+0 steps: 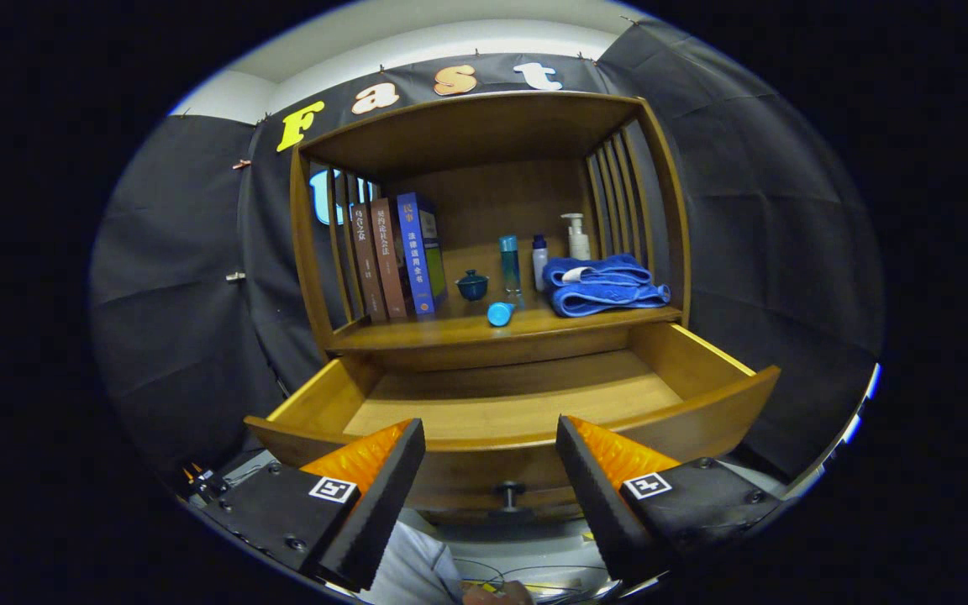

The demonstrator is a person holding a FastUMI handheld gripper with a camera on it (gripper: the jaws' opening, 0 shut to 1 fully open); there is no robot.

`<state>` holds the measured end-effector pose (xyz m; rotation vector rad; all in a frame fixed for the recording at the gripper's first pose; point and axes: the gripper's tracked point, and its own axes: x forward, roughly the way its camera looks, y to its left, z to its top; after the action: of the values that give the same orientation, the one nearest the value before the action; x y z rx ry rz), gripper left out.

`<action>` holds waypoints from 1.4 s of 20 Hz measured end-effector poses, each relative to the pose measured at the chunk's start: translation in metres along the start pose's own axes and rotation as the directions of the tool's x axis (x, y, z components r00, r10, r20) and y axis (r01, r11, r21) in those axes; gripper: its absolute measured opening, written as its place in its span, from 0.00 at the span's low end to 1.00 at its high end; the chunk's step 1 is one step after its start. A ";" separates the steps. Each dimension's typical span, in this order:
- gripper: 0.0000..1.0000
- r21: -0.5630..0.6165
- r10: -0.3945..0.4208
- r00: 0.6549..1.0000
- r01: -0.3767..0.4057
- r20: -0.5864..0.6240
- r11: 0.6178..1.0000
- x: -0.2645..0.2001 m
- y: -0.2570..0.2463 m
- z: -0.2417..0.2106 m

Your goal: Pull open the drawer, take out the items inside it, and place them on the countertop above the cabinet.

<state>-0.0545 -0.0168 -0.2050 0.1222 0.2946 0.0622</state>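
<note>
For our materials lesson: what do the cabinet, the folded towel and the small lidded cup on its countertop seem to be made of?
Cabinet: wood, likely varnished; grain and soft sheen. Folded towel: blue soft cloth, probably terry; plump folds. Lidded cup: dark teal, probably glazed ceramic; glossy highlight. The gripper is open before the open drawer.

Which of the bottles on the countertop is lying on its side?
The short blue bottle nearest the countertop's front edge; the teal bottle, small white bottle and pump bottle stand upright.

The hand-held gripper (491, 470) has two wedge-shaped fingers (383, 496) with ribbed inner faces, set wide apart with nothing between them. Each sits on a dark block fixed with screws and bearing a small square black-and-white marker (332, 489). Thin wires run beside the left block.
</note>
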 end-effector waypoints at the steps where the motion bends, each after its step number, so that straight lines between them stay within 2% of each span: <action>1: 0.99 0.001 -0.010 1.000 0.010 0.002 1.000 -0.001 -0.003 -0.005; 5: 1.00 -0.010 -0.029 0.998 0.028 -0.053 1.000 0.008 -0.009 -0.031; 9: 1.00 -0.035 -0.043 0.996 0.041 -0.080 0.999 0.020 -0.009 -0.037; 13: 1.00 -0.056 -0.055 0.996 0.051 -0.074 0.997 0.029 -0.007 -0.031; 28: 1.00 -0.046 -0.051 0.992 0.046 -0.116 0.998 0.135 -0.009 -0.005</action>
<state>0.0733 -0.0145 -0.2491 0.0688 0.4134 0.0278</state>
